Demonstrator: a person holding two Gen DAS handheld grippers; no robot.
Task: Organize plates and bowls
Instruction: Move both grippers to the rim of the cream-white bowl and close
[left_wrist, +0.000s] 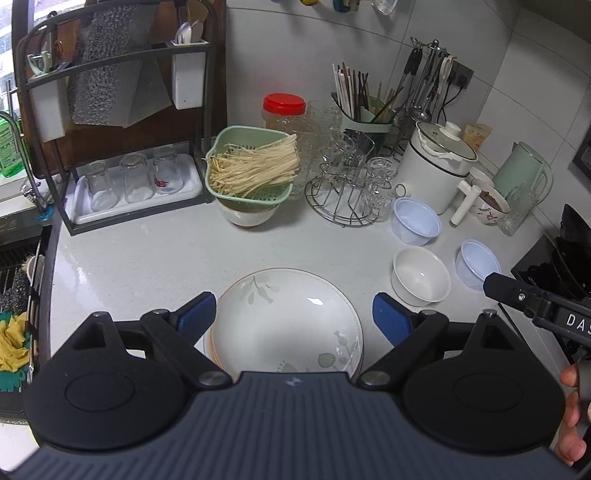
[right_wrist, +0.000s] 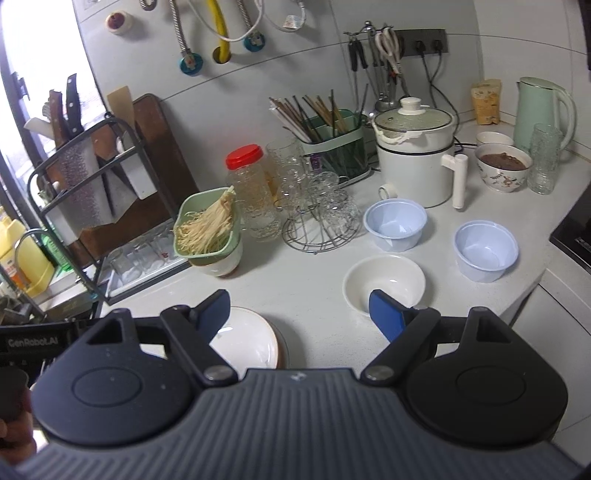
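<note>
A stack of white plates (left_wrist: 284, 325) with a leaf pattern rests on the counter, and my left gripper (left_wrist: 293, 319) stands open around it, blue pads clear of the rim on both sides. The same stack of plates (right_wrist: 247, 341) shows at the lower left of the right wrist view. My right gripper (right_wrist: 297, 310) is open over bare counter, its right pad in front of a white bowl (right_wrist: 384, 282). That white bowl (left_wrist: 421, 275) lies right of the plates. Two pale blue bowls (left_wrist: 416, 220) (left_wrist: 478, 263) stand behind it, seen too as blue bowls (right_wrist: 395, 223) (right_wrist: 485, 249).
A green colander of noodles (left_wrist: 251, 166) sits on a bowl at the back. A glass rack (left_wrist: 347, 184), white cooker (left_wrist: 439, 162), green kettle (left_wrist: 522, 173), filled patterned bowl (right_wrist: 502, 166) and dish rack (left_wrist: 122, 147) line the wall. The sink (left_wrist: 18, 258) is left; the counter edge (right_wrist: 532, 291) right.
</note>
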